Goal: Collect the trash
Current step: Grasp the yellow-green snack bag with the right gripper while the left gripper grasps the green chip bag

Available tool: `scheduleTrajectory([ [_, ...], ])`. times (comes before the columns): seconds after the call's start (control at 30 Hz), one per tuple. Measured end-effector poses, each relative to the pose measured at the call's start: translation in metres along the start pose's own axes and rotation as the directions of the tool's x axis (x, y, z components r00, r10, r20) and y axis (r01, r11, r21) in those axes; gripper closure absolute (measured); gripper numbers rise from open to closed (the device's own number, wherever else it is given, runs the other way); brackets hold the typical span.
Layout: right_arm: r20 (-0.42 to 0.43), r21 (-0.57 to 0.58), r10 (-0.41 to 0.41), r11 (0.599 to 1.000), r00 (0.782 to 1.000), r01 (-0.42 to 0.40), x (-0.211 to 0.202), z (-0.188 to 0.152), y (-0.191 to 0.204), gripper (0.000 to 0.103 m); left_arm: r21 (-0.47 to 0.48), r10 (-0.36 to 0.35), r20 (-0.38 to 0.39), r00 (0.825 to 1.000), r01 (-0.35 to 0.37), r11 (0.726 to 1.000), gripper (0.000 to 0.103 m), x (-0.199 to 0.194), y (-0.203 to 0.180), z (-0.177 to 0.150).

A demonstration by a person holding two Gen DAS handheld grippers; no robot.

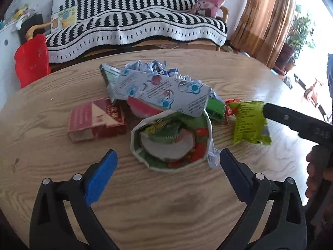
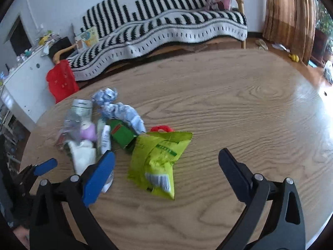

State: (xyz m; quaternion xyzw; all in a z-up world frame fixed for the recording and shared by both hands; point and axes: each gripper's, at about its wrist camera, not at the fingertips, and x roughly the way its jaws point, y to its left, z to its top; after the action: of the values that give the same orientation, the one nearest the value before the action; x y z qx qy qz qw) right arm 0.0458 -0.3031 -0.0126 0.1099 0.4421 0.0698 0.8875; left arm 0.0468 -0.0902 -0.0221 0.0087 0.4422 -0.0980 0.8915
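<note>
The trash sits in a heap in the middle of the round wooden table (image 1: 52, 187). Both grippers are wide open and hold nothing.

The right gripper (image 2: 166, 162) is the one close to the lime-green snack bag (image 2: 160, 162). In the right wrist view the bag lies flat on the wood, right between the two fingers and a bit nearer the left one. Its long side runs from near to far, leaning a little to the right. The sealed top edge points far, toward the striped sofa (image 2: 166, 27), and the white-printed corner points near. So the fingers are set across its short side, which looks like a good way to pinch it.

The left gripper (image 1: 166, 160) faces a rolled-open wrapper bag (image 1: 172, 139) with its mouth turned toward the camera. It lies just ahead of the fingers, between them. A red cigarette box (image 1: 97, 118) lies to the left of it, and a big crumpled blue and white wrapper (image 1: 162, 89) lies behind it, farther away.

I think the green bag is the next thing to grab.
</note>
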Motion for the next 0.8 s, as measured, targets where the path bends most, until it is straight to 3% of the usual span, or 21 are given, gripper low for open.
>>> scheduleTrajectory([
  [0.13, -0.07, 0.037, 0.025, 0.999, 0.997, -0.022, 0.026, 0.001, -0.003, 0.007, 0.04, 0.003, -0.011, 1.0, -0.003, 0.999, 0.01, 0.015, -0.005, 0.007],
  [0.2, -0.082, 0.017, 0.021, 1.0, 0.996, -0.019, 0.033, 0.001, 0.001, 0.007, 0.062, 0.025, -0.044, 0.999, -0.022, 0.998, 0.027, 0.025, -0.003, 0.006],
  [0.27, -0.078, -0.007, 0.021, 1.0, 0.997, -0.021, 0.034, 0.0, 0.003, 0.024, 0.054, 0.02, -0.034, 0.999, -0.018, 0.998, 0.036, 0.025, 0.002, 0.007],
  [0.3, -0.077, -0.013, 0.029, 0.999, 0.997, -0.03, 0.033, 0.0, 0.003, 0.042, 0.037, 0.007, -0.027, 1.0, -0.006, 0.999, 0.038, 0.023, 0.007, 0.007],
  [0.33, -0.074, -0.007, 0.05, 0.999, 0.996, -0.051, 0.031, 0.0, 0.002, 0.048, 0.015, -0.009, -0.016, 1.0, 0.009, 1.0, 0.039, 0.019, 0.011, 0.008],
  [0.43, -0.063, -0.028, 0.028, 0.999, 0.998, -0.03, 0.026, 0.0, 0.002, 0.053, 0.011, 0.006, 0.032, 0.999, -0.007, 1.0, 0.04, 0.004, 0.015, 0.007],
  [0.67, 0.097, -0.068, -0.036, 0.997, 0.995, 0.043, -0.015, 0.0, -0.001, 0.053, -0.036, -0.02, 0.119, 0.993, 0.025, 0.999, 0.04, -0.04, 0.029, 0.003],
  [0.8, 0.074, -0.04, -0.007, 0.999, 0.997, 0.01, -0.018, -0.004, -0.007, 0.053, -0.063, -0.035, 0.135, 0.99, 0.044, 0.997, 0.04, -0.059, 0.037, -0.003],
])
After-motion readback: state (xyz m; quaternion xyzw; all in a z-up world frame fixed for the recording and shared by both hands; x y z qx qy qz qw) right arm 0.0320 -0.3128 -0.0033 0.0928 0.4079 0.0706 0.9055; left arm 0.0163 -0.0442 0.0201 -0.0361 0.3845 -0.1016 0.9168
